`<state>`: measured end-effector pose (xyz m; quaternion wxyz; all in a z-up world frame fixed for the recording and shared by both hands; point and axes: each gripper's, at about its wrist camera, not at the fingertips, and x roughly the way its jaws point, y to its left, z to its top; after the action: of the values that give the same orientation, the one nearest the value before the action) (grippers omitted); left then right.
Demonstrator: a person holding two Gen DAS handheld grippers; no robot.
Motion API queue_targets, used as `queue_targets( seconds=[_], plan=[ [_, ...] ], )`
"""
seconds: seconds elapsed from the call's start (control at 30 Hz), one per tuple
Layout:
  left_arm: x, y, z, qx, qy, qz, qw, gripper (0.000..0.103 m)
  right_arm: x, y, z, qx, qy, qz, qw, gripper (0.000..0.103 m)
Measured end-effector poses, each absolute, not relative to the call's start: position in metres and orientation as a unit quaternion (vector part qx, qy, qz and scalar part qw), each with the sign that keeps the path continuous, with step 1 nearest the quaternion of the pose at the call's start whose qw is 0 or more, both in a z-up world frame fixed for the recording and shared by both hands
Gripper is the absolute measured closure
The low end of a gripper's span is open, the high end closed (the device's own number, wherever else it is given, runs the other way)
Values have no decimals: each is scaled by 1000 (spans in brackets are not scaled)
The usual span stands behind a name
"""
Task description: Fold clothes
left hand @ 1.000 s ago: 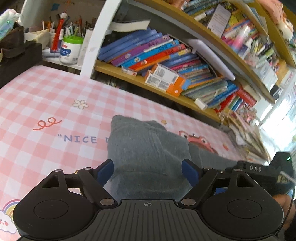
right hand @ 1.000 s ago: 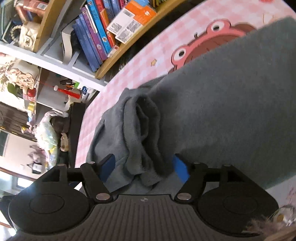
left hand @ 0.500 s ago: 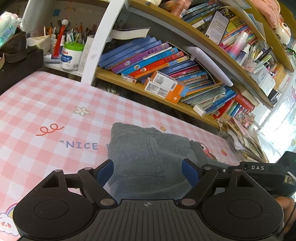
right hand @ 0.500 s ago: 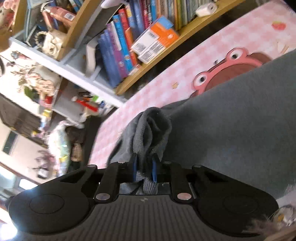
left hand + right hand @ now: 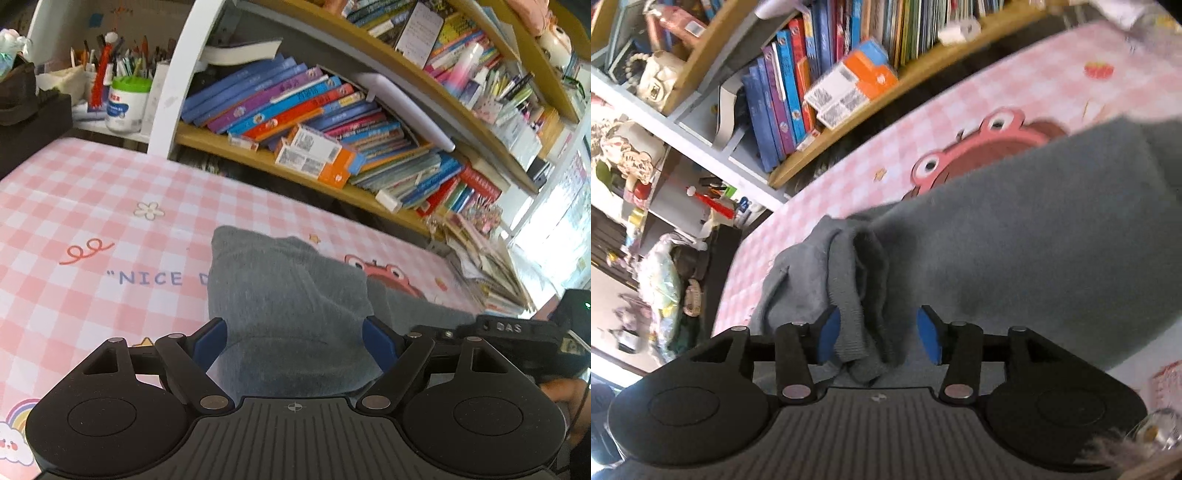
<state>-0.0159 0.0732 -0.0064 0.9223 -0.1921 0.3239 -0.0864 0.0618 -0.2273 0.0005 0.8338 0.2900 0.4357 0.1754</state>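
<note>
A grey knit garment (image 5: pixel 288 295) lies on the pink checked cloth (image 5: pixel 74 192). In the left wrist view my left gripper (image 5: pixel 295 338) is open, its blue pads either side of the garment's near folded end. In the right wrist view my right gripper (image 5: pixel 879 334) is open, and a bunched, ribbed fold of the garment (image 5: pixel 857 280) hangs between its blue pads, which stand apart from it. The rest of the garment (image 5: pixel 1034 229) spreads to the right. The right gripper's body (image 5: pixel 517 332) shows at the right edge of the left wrist view.
A bookshelf (image 5: pixel 332 122) full of books runs along the far edge of the table. A jar of pens (image 5: pixel 125 103) stands at the back left. A dark box (image 5: pixel 29 110) sits at the far left. Stacked papers (image 5: pixel 487 266) lie at the right.
My right gripper shut on the bunched fold half a second ago and has now opened, letting it go. The left gripper stayed open and drew back a little.
</note>
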Motion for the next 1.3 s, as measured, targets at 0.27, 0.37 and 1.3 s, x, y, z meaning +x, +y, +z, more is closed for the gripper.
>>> queue_targets(
  seconds=[0.27,0.37,1.3],
  plan=[
    [-19,65,-2,-176,318,-104,926,21,27,-263,14,263,423,120,859,54],
    [-20,61,1,-166,315,-111,928,21,15,-283,15,282,415,89,861,50],
    [-24,49,3,-145,307,-133,931,21,28,-360,-30,382,392,-112,830,61]
  ],
)
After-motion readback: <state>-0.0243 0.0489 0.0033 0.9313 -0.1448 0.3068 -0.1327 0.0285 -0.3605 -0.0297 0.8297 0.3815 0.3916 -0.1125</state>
